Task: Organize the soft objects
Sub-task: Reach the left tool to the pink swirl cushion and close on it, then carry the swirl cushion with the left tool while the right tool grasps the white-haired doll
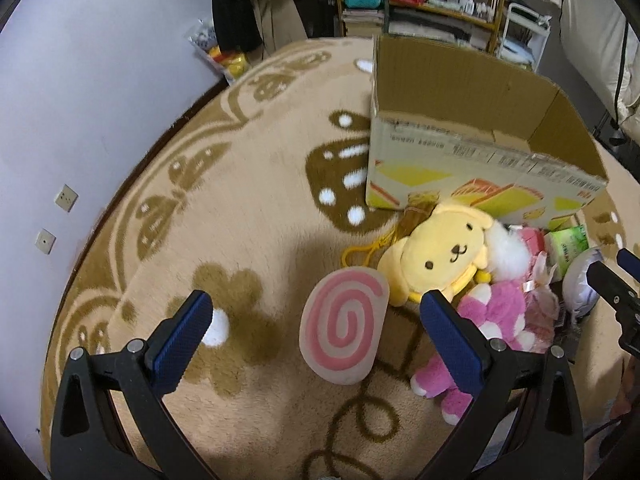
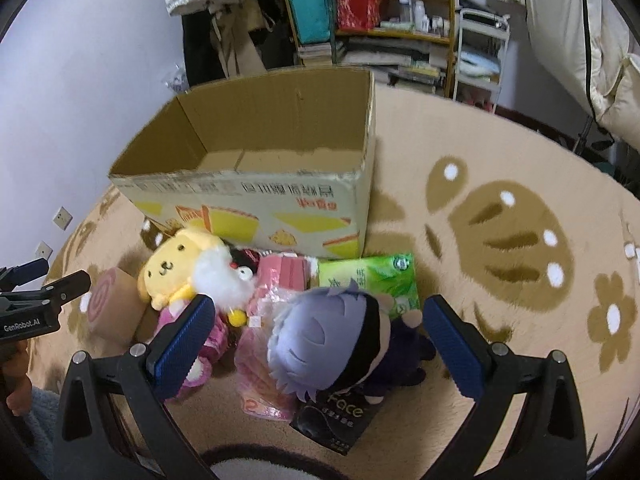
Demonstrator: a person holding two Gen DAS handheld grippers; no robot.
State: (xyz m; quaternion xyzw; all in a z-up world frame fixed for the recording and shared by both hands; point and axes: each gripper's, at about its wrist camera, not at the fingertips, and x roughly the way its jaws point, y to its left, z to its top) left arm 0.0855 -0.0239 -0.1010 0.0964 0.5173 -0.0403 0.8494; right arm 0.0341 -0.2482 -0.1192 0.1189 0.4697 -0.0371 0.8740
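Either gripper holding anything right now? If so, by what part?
Nothing held. Left gripper is open above the swirl cushion; right gripper is open above the lavender-haired doll.

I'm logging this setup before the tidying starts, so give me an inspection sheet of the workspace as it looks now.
Surface: beige rug with brown butterfly and flower patterns.
Job's things: open cardboard box, inside looks empty; in front of it a pile of yellow dog plush, pink plush, pink-swirl cushion and lavender-haired doll.
Clutter: green packet, black packet and pink wrappers mixed into the pile.
Grippers: left gripper open, holding nothing, over the cushion; right gripper open, holding nothing, over the doll.
Cables: a dark cable hangs at the right edge.
Surroundings: shelf unit with bags and bottles, hanging clothes, wall sockets.
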